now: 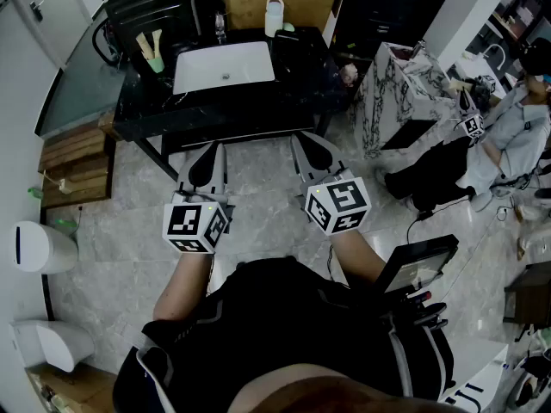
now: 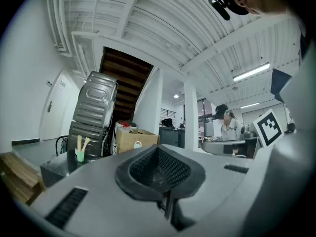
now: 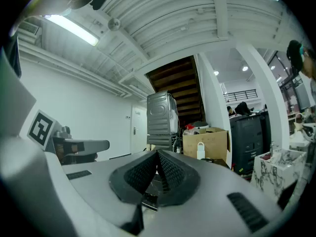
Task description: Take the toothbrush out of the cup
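The pale cream toothbrush [image 1: 148, 43] stands upright beside a second pale stick in the small green plastic cup [image 1: 155, 62], at the back left corner of the glossy black worktop [image 1: 301, 67] and left of the white rectangular basin [image 1: 224, 65]. Its handle sticks up free for a pinch. I hold my left gripper [image 1: 209, 149] and right gripper [image 1: 307, 141] level, side by side, short of the worktop's front edge, each with fingers together on nothing. I judge this a neutral start pose, with the reach not yet begun.
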Demonstrator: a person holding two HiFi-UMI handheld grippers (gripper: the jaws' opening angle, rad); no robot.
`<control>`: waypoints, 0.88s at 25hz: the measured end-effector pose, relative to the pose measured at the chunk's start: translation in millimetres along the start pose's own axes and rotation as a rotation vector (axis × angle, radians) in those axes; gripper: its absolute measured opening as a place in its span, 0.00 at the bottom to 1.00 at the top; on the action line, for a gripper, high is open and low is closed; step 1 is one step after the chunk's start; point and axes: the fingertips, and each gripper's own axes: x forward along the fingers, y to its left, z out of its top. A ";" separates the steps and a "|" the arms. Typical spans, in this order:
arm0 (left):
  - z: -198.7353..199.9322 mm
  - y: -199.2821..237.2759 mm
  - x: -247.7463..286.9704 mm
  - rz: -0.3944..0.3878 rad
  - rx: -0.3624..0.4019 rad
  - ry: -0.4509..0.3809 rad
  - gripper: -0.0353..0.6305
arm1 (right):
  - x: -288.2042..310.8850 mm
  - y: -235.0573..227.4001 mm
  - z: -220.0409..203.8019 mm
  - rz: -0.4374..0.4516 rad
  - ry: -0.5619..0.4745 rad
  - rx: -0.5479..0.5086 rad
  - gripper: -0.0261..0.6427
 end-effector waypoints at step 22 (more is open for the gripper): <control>4.4 9.9 -9.1 0.000 -0.026 0.008 0.05 | 5.6 13.2 6.4 -0.003 -0.008 -0.017 0.07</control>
